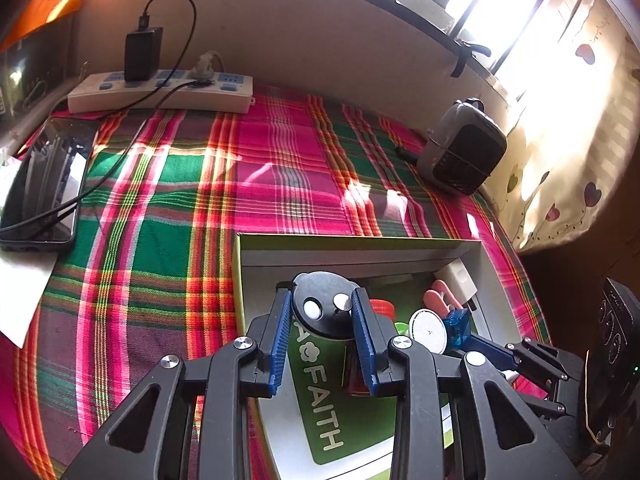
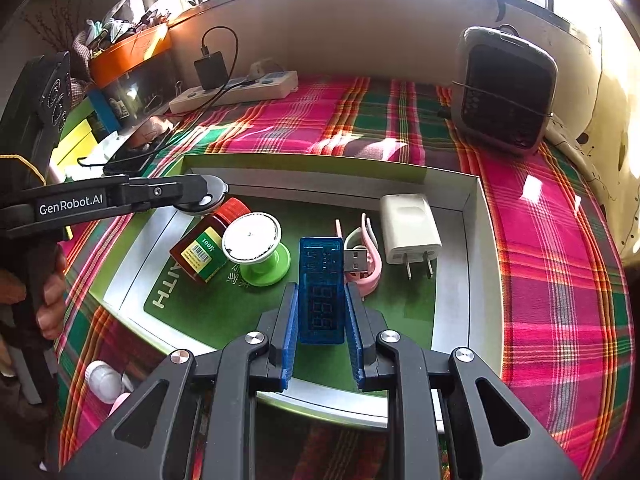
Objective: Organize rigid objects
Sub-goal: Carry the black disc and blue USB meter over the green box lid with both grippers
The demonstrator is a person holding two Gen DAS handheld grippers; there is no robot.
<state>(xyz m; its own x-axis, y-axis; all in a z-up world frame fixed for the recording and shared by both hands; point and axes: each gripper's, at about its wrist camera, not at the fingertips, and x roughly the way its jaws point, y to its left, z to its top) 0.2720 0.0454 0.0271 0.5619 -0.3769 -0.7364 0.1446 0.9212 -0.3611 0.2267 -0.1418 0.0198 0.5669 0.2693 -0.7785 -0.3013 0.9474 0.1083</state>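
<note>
A shallow green-and-white box (image 2: pixel 320 168) lies on the plaid cloth. My right gripper (image 2: pixel 322 288) is shut on a blue see-through USB tester (image 2: pixel 321 280), held just above the box floor. My left gripper (image 1: pixel 322 300) is shut on a round black disc (image 1: pixel 320 304) with two pale studs, over the box's (image 1: pixel 360 242) left side. Inside the box lie a red-capped brown bottle (image 2: pixel 200 252), a white-topped green spool (image 2: pixel 252 240), a pink USB cable (image 2: pixel 368 248) and a white charger (image 2: pixel 408 224). In the right wrist view the left gripper (image 2: pixel 200 196) comes in from the left.
A white power strip (image 1: pixel 160 94) with a black adapter stands at the back wall. A black phone (image 1: pixel 48 180) lies at the left, a grey fan heater (image 2: pixel 504 88) at the back right. A small white bottle (image 2: pixel 104 380) lies outside the box's near left corner.
</note>
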